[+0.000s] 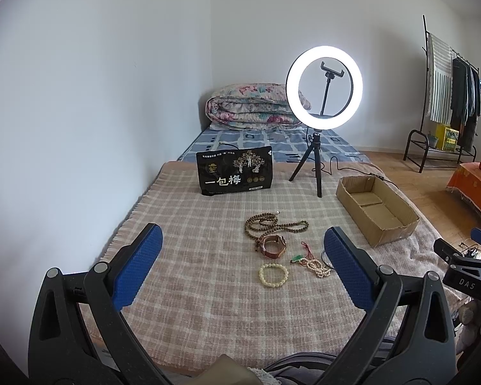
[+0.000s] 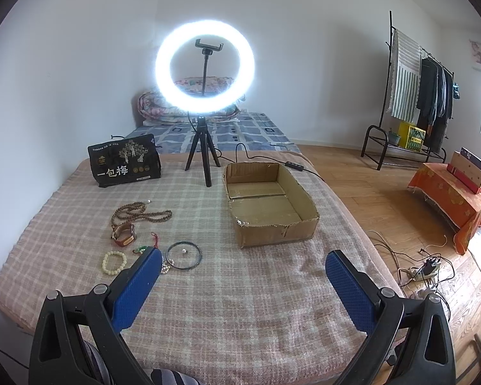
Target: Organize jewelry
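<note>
Only right wrist view shows black bangle whole.

Home bedroom: bed, clothes rack.

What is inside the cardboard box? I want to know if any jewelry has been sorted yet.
The box holds no jewelry: only its bare cardboard floor with a seam across the middle shows. The strip of floor just behind the near wall is hidden.

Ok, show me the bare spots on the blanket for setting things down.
Free: the checked blanket in front of the brown cardboard box, and between the black snack bag and brown bead necklace. Crowded: around the cream bead bracelet.
</note>
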`<state>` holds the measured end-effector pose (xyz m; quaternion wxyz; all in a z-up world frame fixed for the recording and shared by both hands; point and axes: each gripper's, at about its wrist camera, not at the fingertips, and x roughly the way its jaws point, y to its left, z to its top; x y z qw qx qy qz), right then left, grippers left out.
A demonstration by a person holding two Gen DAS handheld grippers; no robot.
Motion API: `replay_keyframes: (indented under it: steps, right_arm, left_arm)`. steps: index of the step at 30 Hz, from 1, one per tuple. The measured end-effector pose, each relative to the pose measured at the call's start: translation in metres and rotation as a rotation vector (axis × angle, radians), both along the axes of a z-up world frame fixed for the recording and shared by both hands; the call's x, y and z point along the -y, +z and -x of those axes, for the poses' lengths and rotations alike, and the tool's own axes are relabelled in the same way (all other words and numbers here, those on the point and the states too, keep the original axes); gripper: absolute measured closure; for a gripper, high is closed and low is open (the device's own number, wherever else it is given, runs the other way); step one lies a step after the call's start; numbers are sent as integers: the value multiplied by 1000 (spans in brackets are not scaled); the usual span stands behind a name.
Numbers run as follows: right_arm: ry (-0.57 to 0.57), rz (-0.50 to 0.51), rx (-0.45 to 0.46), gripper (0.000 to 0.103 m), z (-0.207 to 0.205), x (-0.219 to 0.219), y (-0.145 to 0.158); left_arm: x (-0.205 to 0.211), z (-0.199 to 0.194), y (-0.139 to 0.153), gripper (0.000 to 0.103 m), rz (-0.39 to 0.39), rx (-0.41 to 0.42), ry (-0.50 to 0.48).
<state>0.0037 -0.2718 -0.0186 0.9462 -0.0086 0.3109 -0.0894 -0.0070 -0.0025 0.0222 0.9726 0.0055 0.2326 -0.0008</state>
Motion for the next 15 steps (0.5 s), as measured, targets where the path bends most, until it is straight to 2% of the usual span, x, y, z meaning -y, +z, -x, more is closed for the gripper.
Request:
replay_keyframes:
  steps: [15]
  right_arm:
    - [2,-3,-6,0,-1,-1,-1]
  left_arm:
    - [-1,1,-2,0,1,3,-1]
